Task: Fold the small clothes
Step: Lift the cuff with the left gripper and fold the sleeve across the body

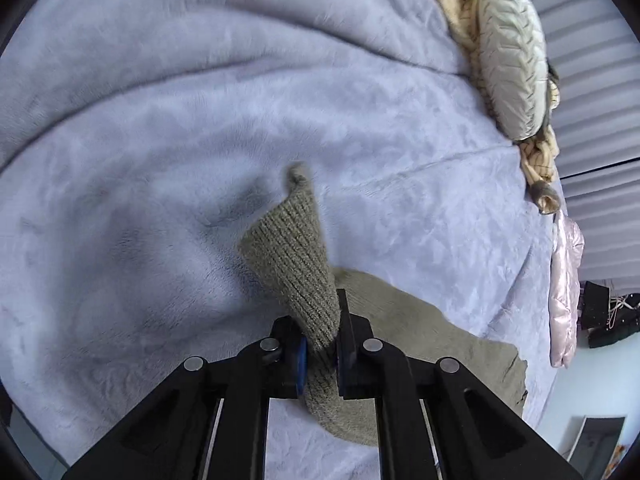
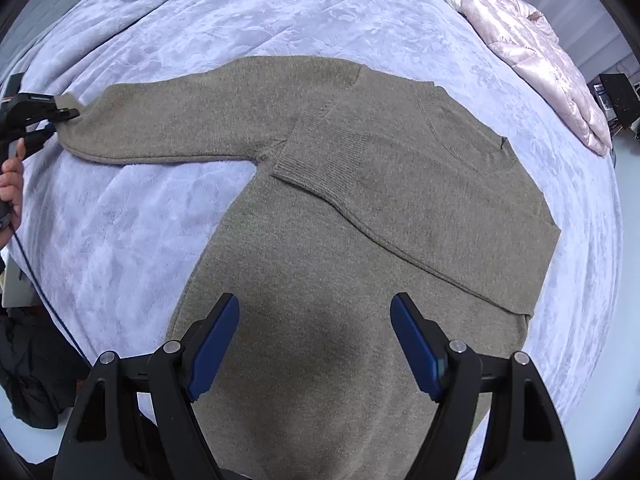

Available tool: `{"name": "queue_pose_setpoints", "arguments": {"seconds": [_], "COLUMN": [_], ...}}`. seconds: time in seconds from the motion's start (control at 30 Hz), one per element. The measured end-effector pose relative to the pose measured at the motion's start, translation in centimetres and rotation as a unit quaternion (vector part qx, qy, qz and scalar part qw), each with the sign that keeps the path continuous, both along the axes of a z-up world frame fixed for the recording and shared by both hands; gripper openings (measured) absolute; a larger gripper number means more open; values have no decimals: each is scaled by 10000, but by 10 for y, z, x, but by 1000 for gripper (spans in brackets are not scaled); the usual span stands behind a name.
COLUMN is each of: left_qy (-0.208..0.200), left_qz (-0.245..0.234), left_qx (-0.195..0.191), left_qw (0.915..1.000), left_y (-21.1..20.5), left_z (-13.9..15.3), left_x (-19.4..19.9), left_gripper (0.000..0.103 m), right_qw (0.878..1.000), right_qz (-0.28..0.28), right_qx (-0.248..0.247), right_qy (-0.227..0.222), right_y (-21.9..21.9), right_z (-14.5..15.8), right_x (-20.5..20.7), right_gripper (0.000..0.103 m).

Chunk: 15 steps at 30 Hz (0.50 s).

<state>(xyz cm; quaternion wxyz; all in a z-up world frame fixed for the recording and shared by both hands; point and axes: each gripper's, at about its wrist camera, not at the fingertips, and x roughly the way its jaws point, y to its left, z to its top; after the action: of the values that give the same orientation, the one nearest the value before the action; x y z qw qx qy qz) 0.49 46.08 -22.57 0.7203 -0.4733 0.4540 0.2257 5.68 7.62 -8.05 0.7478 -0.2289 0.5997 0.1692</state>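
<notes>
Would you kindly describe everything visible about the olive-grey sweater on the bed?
The sweater is an olive-grey knit that looks woolly, with ribbed cuffs and a round neckline. It lies flat on a lavender plush blanket. One sleeve is already folded diagonally across the chest, its ribbed cuff resting on the body. The other sleeve stretches straight out sideways, and the left tongs are shut on its ribbed cuff, lifting it off the blanket. The right tongs hover open above the lower body, casting a shadow there.

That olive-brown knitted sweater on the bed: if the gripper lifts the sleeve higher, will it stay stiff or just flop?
The olive-brown knitted sweater will probably flop: its ribbed cuff already curls limply beyond the left gripper. It likely won't slip, since the knit looks coarse. The body may drag along the plush lavender blanket.
</notes>
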Motion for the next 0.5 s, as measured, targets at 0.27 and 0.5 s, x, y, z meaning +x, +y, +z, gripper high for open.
{"name": "queue_pose_setpoints", "arguments": {"seconds": [0.27,0.5], "left_qy": [88,210], "left_qz": [-553,-1519], "left_qx": [771,1215], "left_qw": [9954,9807], "left_y": [-34,-110], "left_z": [58,90], "left_x": [5,44], "left_gripper": [11,11], "right_qw": [9999,9993], "right_qz": [-75,-265], "right_qx": [49,93], "right_qy": [-57,-226], "right_y": [13,-1], "right_z": [0,12], "right_x": [8,15], "right_gripper": [81,81]}}
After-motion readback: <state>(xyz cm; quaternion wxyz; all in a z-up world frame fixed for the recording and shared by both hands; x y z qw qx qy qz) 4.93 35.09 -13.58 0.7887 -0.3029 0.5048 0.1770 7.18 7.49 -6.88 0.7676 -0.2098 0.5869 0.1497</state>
